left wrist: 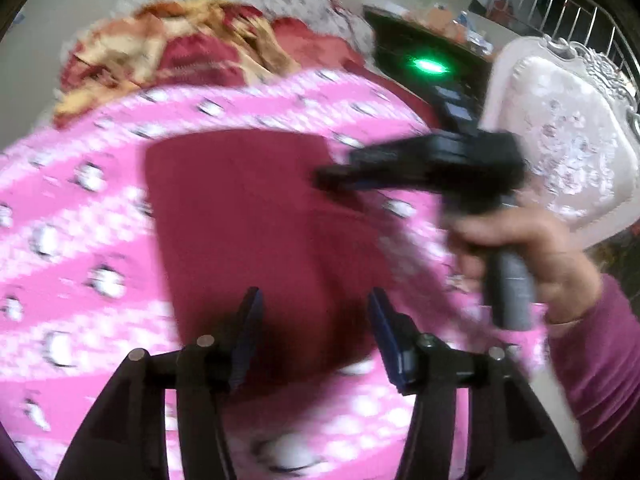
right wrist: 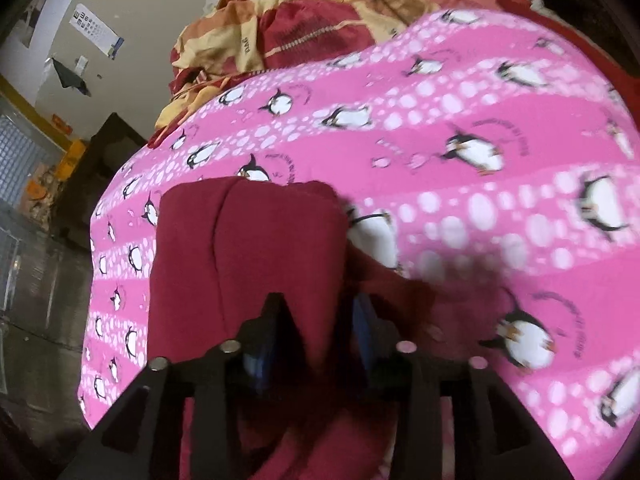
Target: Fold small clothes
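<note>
Maroon garment [left wrist: 248, 216], folded into a rough rectangle, lies flat on a pink penguin-print blanket [left wrist: 80, 240] that covers the bed. In the right wrist view the garment [right wrist: 248, 248] shows a seam or fold line running down it, and it sits near the blanket's left edge, where the blanket [right wrist: 480, 140] drops off toward a dark floor.

Left hand-held gripper [left wrist: 316, 316]: fingers apart, hovering over the near end of the garment; nothing pinched between the blue pads [left wrist: 250, 320].

Right hand-held gripper [right wrist: 320, 320]: fingers parted, with a fold of maroon cloth lying between them; blur hides whether the pads press on it. From the left wrist view this gripper [left wrist: 332, 178] reaches in over the garment's right edge, held by a hand [left wrist: 532, 256] in a magenta sleeve [left wrist: 600, 360].

Heap of red and yellow clothing [left wrist: 180, 52] at the blanket's far edge. Pale padded chair [left wrist: 560, 140] beside the bed on the right. Picture heavily motion-blurred.
</note>
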Demonstrator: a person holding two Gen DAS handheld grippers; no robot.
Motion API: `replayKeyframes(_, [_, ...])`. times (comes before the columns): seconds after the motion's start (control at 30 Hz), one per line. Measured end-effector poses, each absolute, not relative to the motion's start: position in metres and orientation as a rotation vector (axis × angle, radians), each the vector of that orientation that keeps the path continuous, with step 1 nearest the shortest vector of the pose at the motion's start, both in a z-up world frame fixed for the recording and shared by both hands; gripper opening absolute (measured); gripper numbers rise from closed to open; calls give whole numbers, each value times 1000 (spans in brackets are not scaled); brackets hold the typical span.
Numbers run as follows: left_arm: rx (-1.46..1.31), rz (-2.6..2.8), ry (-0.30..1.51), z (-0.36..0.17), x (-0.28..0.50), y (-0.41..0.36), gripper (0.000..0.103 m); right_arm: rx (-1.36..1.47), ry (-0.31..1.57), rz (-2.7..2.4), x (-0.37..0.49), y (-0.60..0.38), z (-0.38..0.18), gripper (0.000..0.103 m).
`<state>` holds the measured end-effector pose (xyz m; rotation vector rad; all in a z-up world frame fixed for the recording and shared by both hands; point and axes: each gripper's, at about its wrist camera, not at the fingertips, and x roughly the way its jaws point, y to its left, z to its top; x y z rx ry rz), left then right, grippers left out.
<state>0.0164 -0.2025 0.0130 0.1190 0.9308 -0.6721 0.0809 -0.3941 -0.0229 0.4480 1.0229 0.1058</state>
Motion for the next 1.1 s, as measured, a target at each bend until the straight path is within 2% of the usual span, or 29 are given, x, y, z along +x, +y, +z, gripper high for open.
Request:
replayKeyframes(0.13, [205, -537, 906, 8, 35, -179, 53, 412, 949, 140, 51, -379, 6, 60])
replayKeyframes(0.3, [150, -461, 993, -23, 55, -167, 53, 295, 956, 232, 30, -334, 0, 60])
replayKeyframes(0.33, [152, -454, 1007, -31, 56, -167, 53, 231, 986, 216, 27, -327, -11, 58])
replayKeyframes(0.37, [154, -449, 1024, -39, 57, -167, 53, 178, 1012, 187, 26, -324, -19, 49])
replayKeyframes(0.4, [148, -448, 1038, -45, 56, -168, 53, 104, 1052, 124, 24, -324, -33, 45])
replayKeyframes(0.5, [125, -462, 1078, -58, 51, -173, 53, 211, 1089, 88, 17, -344, -61, 46])
replayKeyframes(0.57, [146, -450, 1063, -60, 49, -176, 54, 250, 1075, 95, 13, -350, -57, 46])
replayKeyframes(0.7, [150, -446, 1052, -57, 49, -176, 56, 308, 1055, 107, 13, -356, -37, 50])
replayKeyframes(0.83, [149, -441, 1051, -56, 51, -179, 57, 426, 954, 66, 21, -369, -17, 62])
replayKeyframes(0.9, [151, -438, 1049, -56, 51, -180, 58, 424, 952, 29, 32, -367, -15, 62])
replayKeyframes(1.03, [153, -436, 1049, -58, 53, -183, 61, 396, 1046, -55, 60, -367, -40, 67])
replayKeyframes(1.1, [149, -433, 1051, -58, 54, -183, 61, 479, 1056, -26, 67, -374, -55, 67])
